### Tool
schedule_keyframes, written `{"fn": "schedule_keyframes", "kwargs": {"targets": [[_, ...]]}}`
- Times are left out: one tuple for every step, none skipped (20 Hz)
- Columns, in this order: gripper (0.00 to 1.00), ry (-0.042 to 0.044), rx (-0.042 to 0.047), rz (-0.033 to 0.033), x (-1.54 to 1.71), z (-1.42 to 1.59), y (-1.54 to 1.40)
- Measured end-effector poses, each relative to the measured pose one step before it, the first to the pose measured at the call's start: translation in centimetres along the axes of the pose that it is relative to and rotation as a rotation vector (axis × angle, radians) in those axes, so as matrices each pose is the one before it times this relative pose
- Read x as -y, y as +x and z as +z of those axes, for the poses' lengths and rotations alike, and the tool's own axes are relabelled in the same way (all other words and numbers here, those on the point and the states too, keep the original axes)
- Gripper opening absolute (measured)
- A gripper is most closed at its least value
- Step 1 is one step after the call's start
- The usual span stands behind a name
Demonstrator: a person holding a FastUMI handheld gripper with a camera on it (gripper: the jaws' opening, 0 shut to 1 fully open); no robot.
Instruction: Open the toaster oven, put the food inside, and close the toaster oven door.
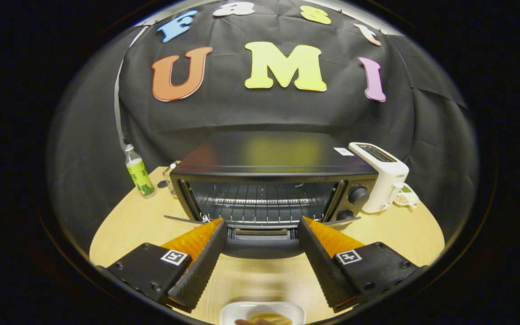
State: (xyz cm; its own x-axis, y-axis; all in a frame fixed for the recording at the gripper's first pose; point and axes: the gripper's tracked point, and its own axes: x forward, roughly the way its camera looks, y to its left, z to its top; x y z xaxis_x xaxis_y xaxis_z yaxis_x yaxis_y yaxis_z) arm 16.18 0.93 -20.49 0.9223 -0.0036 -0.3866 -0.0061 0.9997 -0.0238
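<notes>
A black toaster oven [269,180] stands on the wooden table just beyond my fingers. Its door [262,241] is folded down flat toward me, and the wire rack [260,203] inside is bare. My gripper [262,221] is open, its fingertips level with the lowered door's edge and nothing between the fingers. Under the gripper, nearest me, sits a white dish [262,312] holding a brownish piece of food [269,318].
A white pop-up toaster [384,176] stands right of the oven with a small white cup [405,197] beside it. A bottle with a green label [139,172] stands at the back left. A small jar [170,178] is tucked behind the oven's left corner.
</notes>
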Motion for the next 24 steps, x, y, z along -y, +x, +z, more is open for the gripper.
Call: {"fn": "schedule_keyframes", "kwargs": {"targets": [[1.0,-0.00506,-0.00291,-0.00541,0.05,-0.695,-0.3],[1.0,-0.00664,-0.00907,-0.0042,-0.002,-0.678,-0.3],[1.0,-0.00426,-0.00309,0.00022,0.023,-0.75,-0.307],[1.0,0.00556,0.00455,0.00334,-0.047,-0.588,-0.23],[1.0,0.00156,0.00164,0.00636,0.058,-0.633,-0.188],[1.0,0.00247,0.0028,0.00516,-0.036,-0.469,-0.159],[1.0,-0.00005,-0.00166,0.00355,0.097,-0.733,-0.1],[1.0,-0.0025,-0.00557,0.00196,0.026,-0.671,-0.086],[1.0,-0.00281,-0.01381,0.00166,-0.062,-0.891,-0.05],[1.0,-0.00116,-0.02035,0.00237,0.022,-1.012,0.021],[1.0,-0.00322,-0.02107,0.00457,0.042,-1.039,0.06],[1.0,0.00329,-0.01805,0.00557,0.029,-0.955,0.116],[1.0,0.01088,-0.02511,0.00462,-0.011,-0.936,0.259],[1.0,0.01643,-0.03541,0.0063,0.125,-0.94,0.518],[1.0,0.02477,-0.04096,0.0088,0.078,-1.184,0.522],[1.0,0.02196,-0.01763,-0.00054,0.033,-0.645,0.659],[1.0,0.00186,0.03601,-0.00575,0.381,-0.047,-0.041],[1.0,-0.01834,-0.03074,-0.00546,-0.1,-0.841,0.355],[1.0,-0.00889,0.0184,-0.00586,-0.23,0.533,-0.668],[1.0,-0.00907,-0.01246,-0.00959,-0.117,0.352,-0.011],[1.0,-0.01107,0.00595,-0.00012,0.023,0.192,-0.064],[1.0,-0.00433,-0.00544,0.00556,0.027,-0.152,0.147],[1.0,0.00003,-0.00424,0.01275,-0.085,0.017,-0.047],[1.0,-0.00252,-0.00393,0.01624,0.017,0.032,-0.363]]}}
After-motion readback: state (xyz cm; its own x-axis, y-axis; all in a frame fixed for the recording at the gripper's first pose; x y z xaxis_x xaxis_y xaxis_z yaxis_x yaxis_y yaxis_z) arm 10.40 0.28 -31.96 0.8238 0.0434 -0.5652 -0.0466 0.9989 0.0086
